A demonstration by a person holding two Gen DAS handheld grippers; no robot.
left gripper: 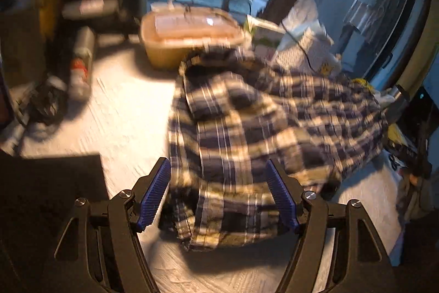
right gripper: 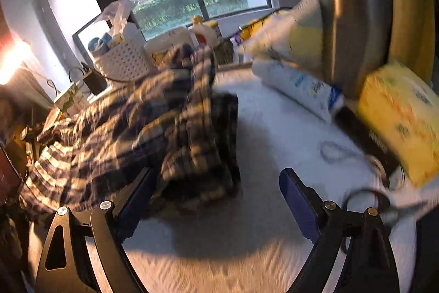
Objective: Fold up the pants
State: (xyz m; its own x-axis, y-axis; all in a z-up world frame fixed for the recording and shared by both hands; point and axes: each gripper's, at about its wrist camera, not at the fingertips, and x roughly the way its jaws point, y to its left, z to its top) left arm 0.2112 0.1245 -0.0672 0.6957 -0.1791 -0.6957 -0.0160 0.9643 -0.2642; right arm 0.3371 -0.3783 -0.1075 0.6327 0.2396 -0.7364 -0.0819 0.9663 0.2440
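Item: plaid pants [left gripper: 260, 122], heaped and crumpled on the pale table [left gripper: 123, 106], filling the centre and right of the left wrist view and the left half of the right wrist view. My left gripper [left gripper: 218, 194] is released, jaws apart with cloth lying between them, ungripped. My right gripper [right gripper: 216, 199] is released too, over bare table beside the heap's edge. A tan lidded tub [left gripper: 189, 37] stands behind. Step, as I judge: nothing folded yet; next I must find the waistband and spread the pants flat.

Plaid pants [left gripper: 255, 122] on pale table [left gripper: 123, 111]
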